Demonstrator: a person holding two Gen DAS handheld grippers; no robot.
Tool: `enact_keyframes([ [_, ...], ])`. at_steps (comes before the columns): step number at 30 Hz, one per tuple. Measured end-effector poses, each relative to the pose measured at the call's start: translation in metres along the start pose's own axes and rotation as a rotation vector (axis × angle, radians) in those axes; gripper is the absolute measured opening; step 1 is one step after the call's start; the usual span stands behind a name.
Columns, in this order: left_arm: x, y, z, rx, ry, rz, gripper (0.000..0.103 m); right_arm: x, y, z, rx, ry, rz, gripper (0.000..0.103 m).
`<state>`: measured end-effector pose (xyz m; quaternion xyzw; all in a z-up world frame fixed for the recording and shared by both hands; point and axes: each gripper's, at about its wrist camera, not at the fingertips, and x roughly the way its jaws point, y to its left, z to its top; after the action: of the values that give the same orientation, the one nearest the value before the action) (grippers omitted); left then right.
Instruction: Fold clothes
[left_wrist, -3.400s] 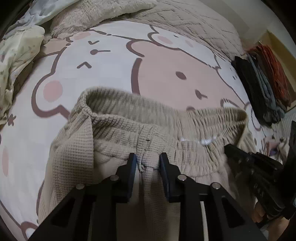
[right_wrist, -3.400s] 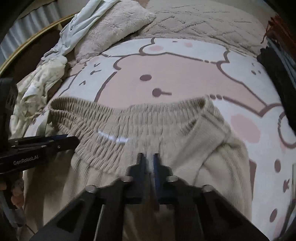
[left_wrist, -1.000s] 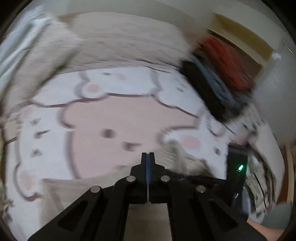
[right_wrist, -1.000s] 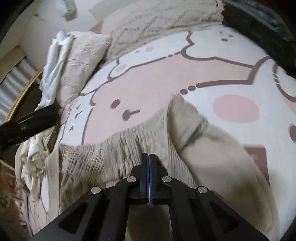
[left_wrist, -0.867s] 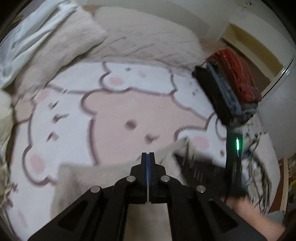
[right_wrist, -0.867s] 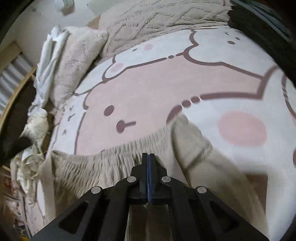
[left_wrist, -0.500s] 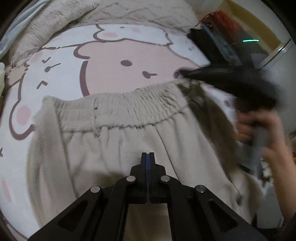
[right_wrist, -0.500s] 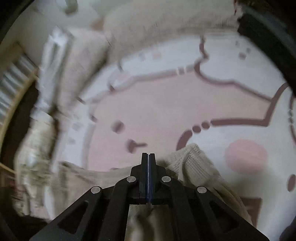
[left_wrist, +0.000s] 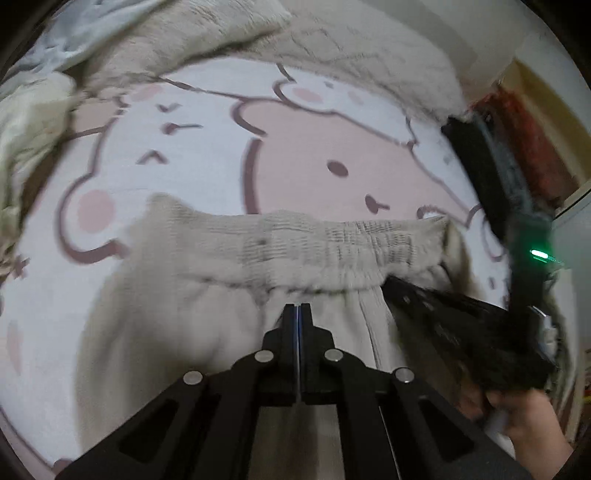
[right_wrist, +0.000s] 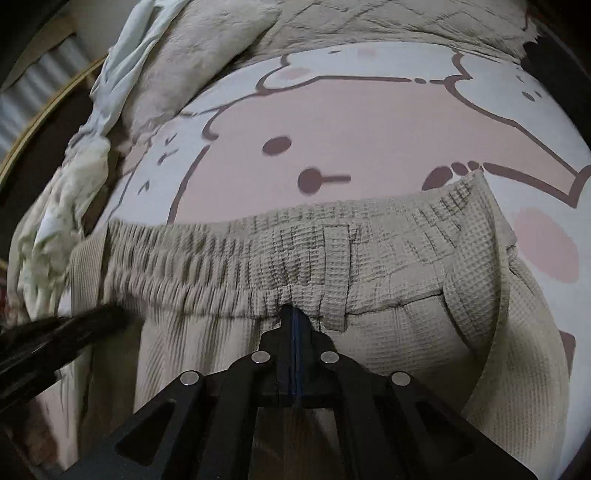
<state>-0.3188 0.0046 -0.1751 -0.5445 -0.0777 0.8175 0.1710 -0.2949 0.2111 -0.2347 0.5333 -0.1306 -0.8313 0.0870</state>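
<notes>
Beige waffle-knit trousers (left_wrist: 177, 295) lie on the bed, elastic waistband (left_wrist: 332, 240) away from me; they also show in the right wrist view (right_wrist: 424, 295). My left gripper (left_wrist: 297, 310) is shut and empty, its tips just below the middle of the waistband. My right gripper (right_wrist: 293, 314) is shut and empty, its tips at the lower edge of the waistband (right_wrist: 295, 251). The right gripper also shows in the left wrist view (left_wrist: 461, 332) at the trousers' right side. The left gripper shows in the right wrist view (right_wrist: 62, 336) at the left.
The bed cover (left_wrist: 332, 147) has a pink and white cartoon print. A stack of folded dark and red clothes (left_wrist: 509, 147) lies at the right. Fluffy pillows (right_wrist: 207, 55) and crumpled light clothes (right_wrist: 66, 192) lie at the head and left side.
Both grippers have shut and swung about over the bed, then come back down low over the trousers near the waistband. The trousers have been flattened out.
</notes>
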Motion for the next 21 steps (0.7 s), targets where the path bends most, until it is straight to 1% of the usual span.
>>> enact_keyframes([
  [2, -0.022, 0.014, -0.009, -0.011, -0.002, -0.011, 0.005, 0.0, 0.001, 0.003, -0.03, 0.013, -0.004, 0.0],
  [4, -0.041, 0.029, -0.029, -0.017, 0.012, 0.006, 0.005, -0.006, -0.002, 0.005, -0.038, 0.029, 0.014, 0.0],
  [7, -0.07, 0.055, -0.072, -0.036, 0.045, 0.035, 0.005, -0.04, -0.006, 0.003, -0.025, 0.02, 0.068, 0.0],
  [9, -0.086, 0.071, -0.1, -0.068, 0.058, 0.057, 0.006, -0.077, 0.002, -0.009, -0.08, -0.038, 0.06, 0.0],
  [10, -0.094, 0.077, -0.116, -0.09, 0.059, 0.072, 0.014, -0.093, -0.001, -0.022, -0.093, -0.048, 0.046, 0.0],
  [11, -0.103, 0.084, -0.133, -0.113, 0.061, 0.086, 0.035, -0.109, -0.005, -0.034, -0.105, -0.058, 0.033, 0.0],
  [13, -0.119, 0.094, -0.164, -0.151, 0.062, 0.11, 0.06, -0.14, -0.011, -0.059, -0.131, -0.079, 0.005, 0.002],
  [14, -0.125, 0.096, -0.176, -0.162, 0.06, 0.115, 0.06, -0.156, -0.014, -0.071, -0.142, -0.088, -0.009, 0.012],
  [15, -0.132, 0.097, -0.188, -0.174, 0.058, 0.12, 0.06, -0.166, -0.019, -0.085, -0.138, -0.088, -0.03, 0.025],
  [16, -0.139, 0.098, -0.201, -0.185, 0.056, 0.125, 0.06, -0.177, -0.024, -0.1, -0.133, -0.088, -0.052, 0.064],
  [17, -0.145, 0.098, -0.213, -0.189, 0.057, 0.131, 0.06, -0.192, -0.03, -0.121, -0.115, -0.094, -0.086, 0.079],
  [18, -0.15, 0.096, -0.226, -0.187, 0.058, 0.138, 0.06, -0.199, -0.031, -0.131, -0.109, -0.101, -0.101, 0.079],
  [20, -0.157, 0.094, -0.245, -0.192, 0.058, 0.13, 0.06, -0.219, -0.044, -0.166, -0.079, -0.092, -0.155, 0.079],
  [21, -0.16, 0.093, -0.253, -0.195, 0.058, 0.124, 0.06, -0.224, -0.05, -0.177, -0.05, -0.09, -0.159, 0.079],
])
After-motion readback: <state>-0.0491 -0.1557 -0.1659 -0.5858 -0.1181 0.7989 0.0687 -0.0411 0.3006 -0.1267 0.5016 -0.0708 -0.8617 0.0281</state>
